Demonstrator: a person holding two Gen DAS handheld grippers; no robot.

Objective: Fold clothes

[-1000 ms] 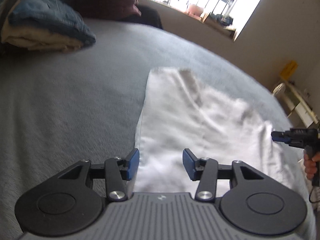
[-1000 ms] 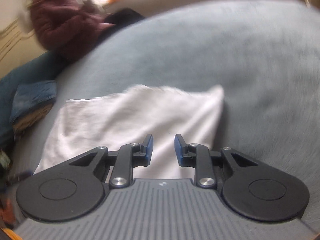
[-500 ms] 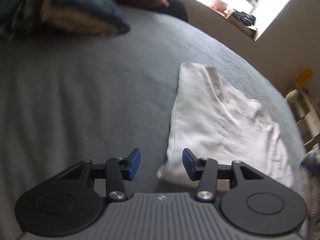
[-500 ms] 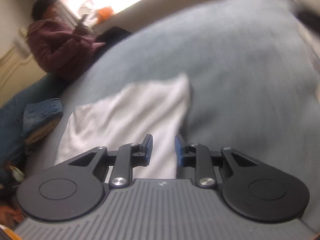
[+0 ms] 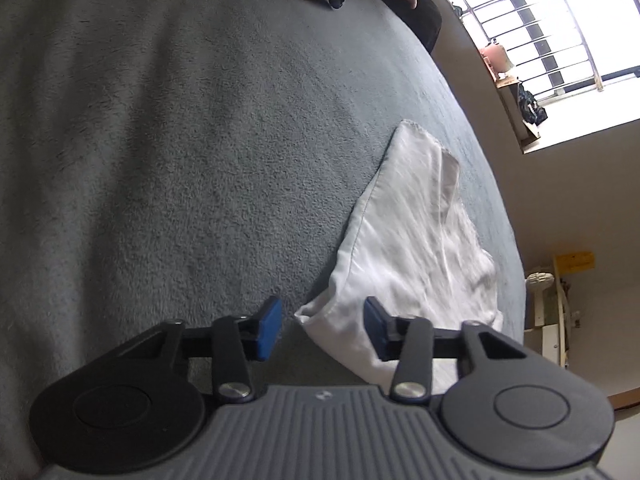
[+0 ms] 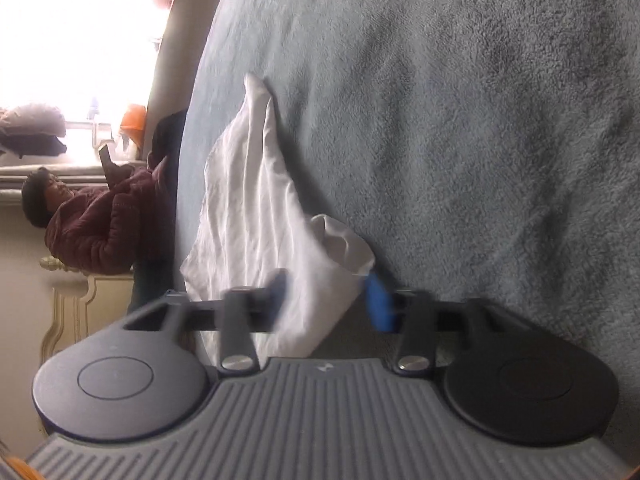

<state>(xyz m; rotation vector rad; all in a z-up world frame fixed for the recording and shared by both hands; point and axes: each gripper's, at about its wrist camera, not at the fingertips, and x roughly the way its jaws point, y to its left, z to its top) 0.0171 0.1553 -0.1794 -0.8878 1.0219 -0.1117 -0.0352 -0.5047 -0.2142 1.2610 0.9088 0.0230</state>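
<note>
A white cloth [image 5: 412, 240] lies on the grey blanket [image 5: 180, 140], running toward 1 o'clock from the left gripper [image 5: 322, 326]. Its jaws stand wide apart around the near corner, gripping nothing. The right gripper [image 6: 328, 300], also spread wide, straddles another corner [image 6: 344, 248]; contact is blurred. A seated person [image 6: 96, 224] is at 9 o'clock.

Grey-blue fleece bed cover [image 5: 200, 140]. Barred window [image 5: 560, 32] at far right. Seated person in maroon jacket [image 6: 100, 224] beyond the bed's far edge.
</note>
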